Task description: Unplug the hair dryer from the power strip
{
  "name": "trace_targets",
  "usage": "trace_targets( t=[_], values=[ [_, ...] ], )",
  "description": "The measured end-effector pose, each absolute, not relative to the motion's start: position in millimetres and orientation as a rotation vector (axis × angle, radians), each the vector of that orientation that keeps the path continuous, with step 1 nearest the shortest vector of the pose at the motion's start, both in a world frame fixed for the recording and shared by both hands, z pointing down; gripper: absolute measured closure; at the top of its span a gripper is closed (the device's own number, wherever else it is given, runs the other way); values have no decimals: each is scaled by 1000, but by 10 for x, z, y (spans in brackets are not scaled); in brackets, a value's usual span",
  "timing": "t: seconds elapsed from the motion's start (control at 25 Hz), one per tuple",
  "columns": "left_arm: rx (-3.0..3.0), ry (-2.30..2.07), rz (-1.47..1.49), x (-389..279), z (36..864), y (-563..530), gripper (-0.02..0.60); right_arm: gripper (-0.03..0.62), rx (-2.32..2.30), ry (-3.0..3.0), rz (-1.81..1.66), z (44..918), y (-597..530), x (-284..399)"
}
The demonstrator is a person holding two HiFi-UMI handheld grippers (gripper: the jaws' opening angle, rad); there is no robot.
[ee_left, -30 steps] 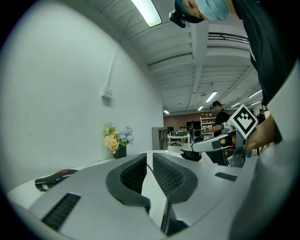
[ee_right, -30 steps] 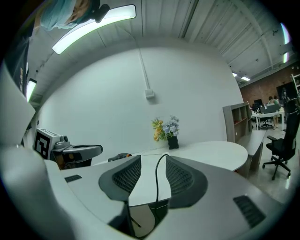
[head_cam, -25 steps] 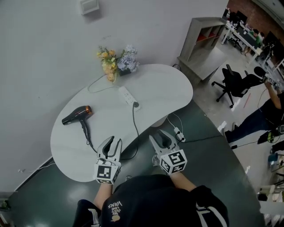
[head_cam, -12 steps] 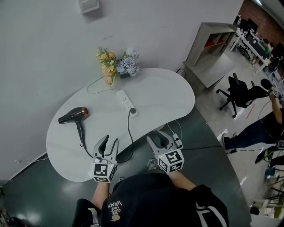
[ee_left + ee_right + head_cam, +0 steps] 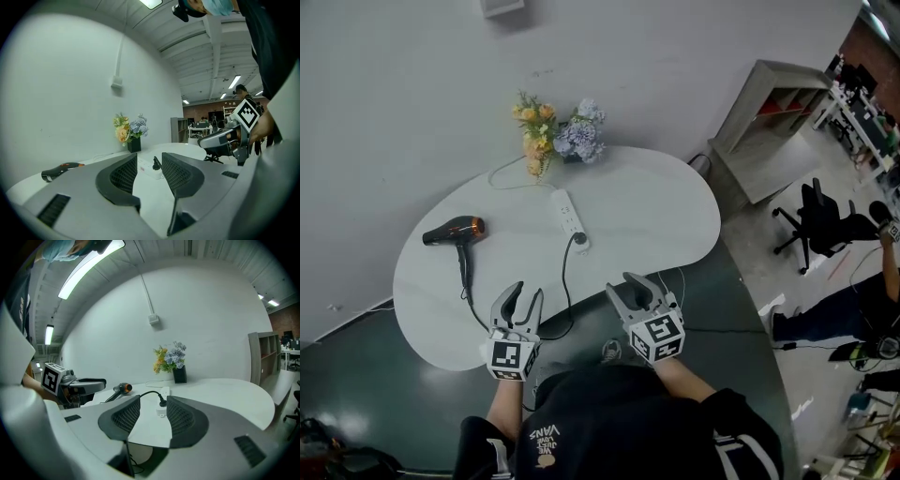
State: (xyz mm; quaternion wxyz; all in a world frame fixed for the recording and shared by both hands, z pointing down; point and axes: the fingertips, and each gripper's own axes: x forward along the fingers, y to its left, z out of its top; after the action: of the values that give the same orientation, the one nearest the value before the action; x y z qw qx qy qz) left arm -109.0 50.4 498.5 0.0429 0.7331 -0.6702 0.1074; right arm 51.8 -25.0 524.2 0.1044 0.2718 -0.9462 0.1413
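A black hair dryer point(image 5: 450, 231) with an orange nozzle lies on the left of the white table point(image 5: 647, 211). Its black cord point(image 5: 564, 281) loops off the near edge and back up to a black plug point(image 5: 579, 238) seated in the near end of the white power strip point(image 5: 569, 218). Both grippers hover at the table's near edge, well short of the strip. The left gripper point(image 5: 520, 296) is open and empty. The right gripper point(image 5: 637, 287) is open and empty too. The plug point(image 5: 162, 403) shows between the right jaws, far ahead, and the dryer point(image 5: 121, 389) to their left.
A vase of flowers point(image 5: 555, 136) stands at the table's far edge by the wall. A second power strip point(image 5: 673, 281) with cables lies on the dark floor to the right. A grey shelf point(image 5: 773, 127) and an office chair point(image 5: 825, 230) stand farther right.
The view has swung right and both grippers have drifted left and a little lower along the table's near edge. The left jaws stand slightly wider than a second ago.
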Motion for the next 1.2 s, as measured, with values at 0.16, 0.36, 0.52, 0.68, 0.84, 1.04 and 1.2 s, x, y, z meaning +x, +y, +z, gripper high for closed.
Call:
trace_targets(
  t=[0.16, 0.36, 0.52, 0.68, 0.84, 1.04, 1.2],
  values=[
    [2215, -2083, 338, -1060, 5001, 436, 423, 433, 745, -2797, 416, 5275, -357, 516],
    [2238, -2050, 374, -1028, 5059, 241, 423, 434, 718, -2800, 416, 5309, -498, 472],
    [2262, -2017, 412, -1119, 5059, 29, 423, 434, 714, -2777, 439, 5376, -558, 380],
    [2329, -1949, 452, -1232, 5054, -251, 423, 434, 745, -2765, 446, 5421, -650, 237],
    [2408, -1859, 491, -1292, 5066, -508, 423, 434, 774, -2745, 463, 5470, -706, 92],
    [2506, -1728, 561, -1327, 5134, -773, 423, 434, 836, -2721, 492, 5517, -790, -49],
    [2553, -1644, 599, -1374, 5221, -928, 423, 434, 869, -2696, 498, 5594, -850, -143]
  ],
)
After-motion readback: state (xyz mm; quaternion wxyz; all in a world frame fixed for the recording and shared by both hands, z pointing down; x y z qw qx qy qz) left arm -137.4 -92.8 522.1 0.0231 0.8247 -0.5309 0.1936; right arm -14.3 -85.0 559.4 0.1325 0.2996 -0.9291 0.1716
